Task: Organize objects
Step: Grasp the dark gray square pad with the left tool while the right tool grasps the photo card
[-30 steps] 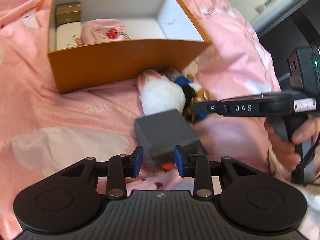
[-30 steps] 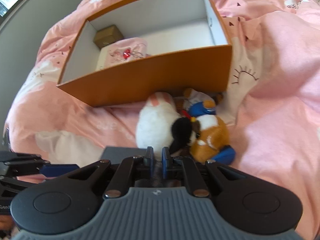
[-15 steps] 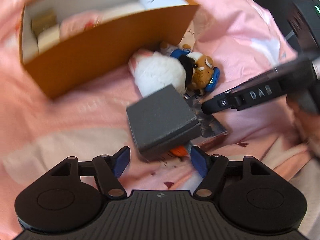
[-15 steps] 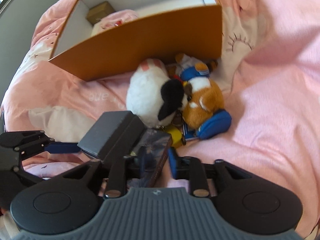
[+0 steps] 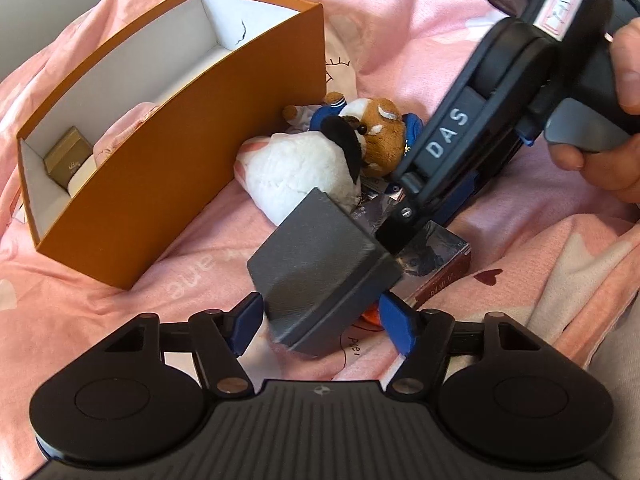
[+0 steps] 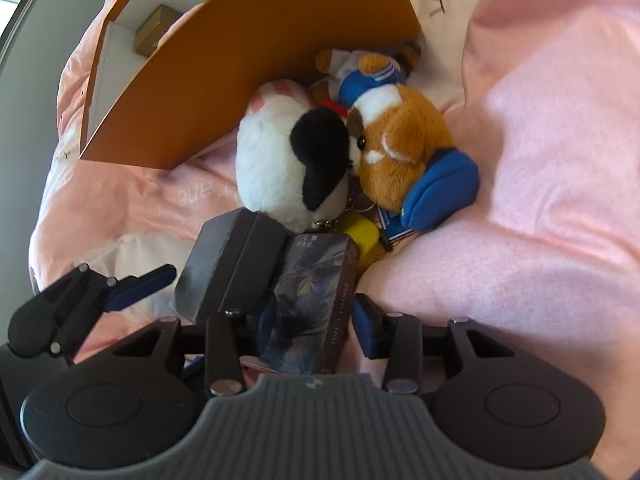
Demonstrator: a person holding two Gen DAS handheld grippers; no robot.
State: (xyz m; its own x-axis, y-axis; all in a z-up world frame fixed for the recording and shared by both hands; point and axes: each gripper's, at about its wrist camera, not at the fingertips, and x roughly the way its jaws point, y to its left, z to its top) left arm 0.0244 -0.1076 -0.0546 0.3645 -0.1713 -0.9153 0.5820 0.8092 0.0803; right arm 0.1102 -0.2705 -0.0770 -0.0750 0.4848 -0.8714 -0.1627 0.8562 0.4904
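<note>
**A:** so why's the left gripper (image 5: 320,320) splayed that wide around the grey box (image 5: 320,276)? Looks like it isn't even touching.

**B:** It isn't. Pads stand clear on both sides, nothing clamped. The jaws have just been opening and then eased in a touch, with the box sitting between them. My guess is it's sizing up a grab across the wide side, since that box is propped at a tilt on the card box (image 6: 316,300) and not flat on the blanket (image 6: 540,160).

**A:** And the right gripper (image 6: 312,320)?

**B:** Same story, jaws have just been opening, now straddling the card box with a gap each side. Not gripping yet. Its finger shows in the left view, right against the grey box edge, so the two are crowding each other.

**A:** where's it all meant to go?

**B:** Probably the orange bin (image 5: 168,184) just beside, with a gold box (image 5: 68,156) already in the corner. The white plush (image 6: 280,160) and brown plush (image 6: 400,148) are wedged against its outer wall, still out.
</note>
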